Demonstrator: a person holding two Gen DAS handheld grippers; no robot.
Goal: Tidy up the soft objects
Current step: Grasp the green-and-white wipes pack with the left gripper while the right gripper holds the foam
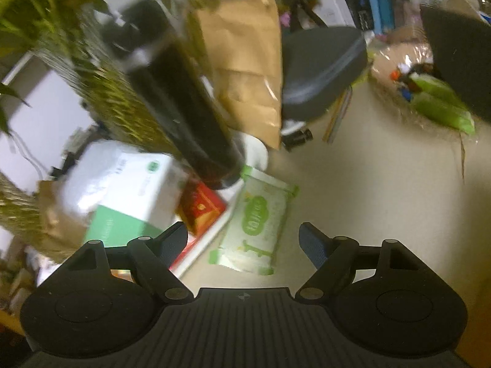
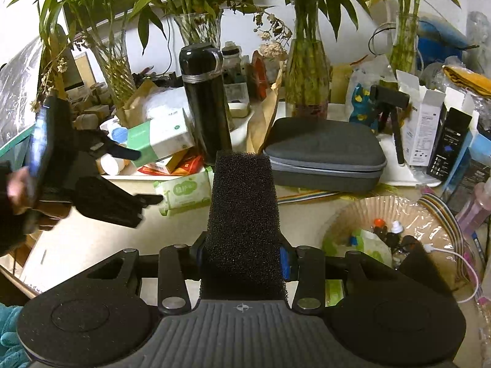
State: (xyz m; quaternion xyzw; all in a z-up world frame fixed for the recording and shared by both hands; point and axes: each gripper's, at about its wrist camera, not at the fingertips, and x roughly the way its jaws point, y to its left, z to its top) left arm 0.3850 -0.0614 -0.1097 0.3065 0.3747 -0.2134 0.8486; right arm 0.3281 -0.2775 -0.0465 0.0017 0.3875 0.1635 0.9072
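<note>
A black foam block is clamped upright in the right gripper, presumably kept clear of the table, while the left gripper, jaws apart and empty, is aimed at the nearby green wipes pack.

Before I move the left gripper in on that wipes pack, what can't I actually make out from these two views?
- Left wrist view: motion blur smears the box labels and the wipes pack print.
- Left wrist view: the black flask hides the clutter behind it.
- Right wrist view: the black foam block in the right gripper covers the table beyond it.
- Right wrist view: the left gripper hides the wipes pack's left end.
</note>
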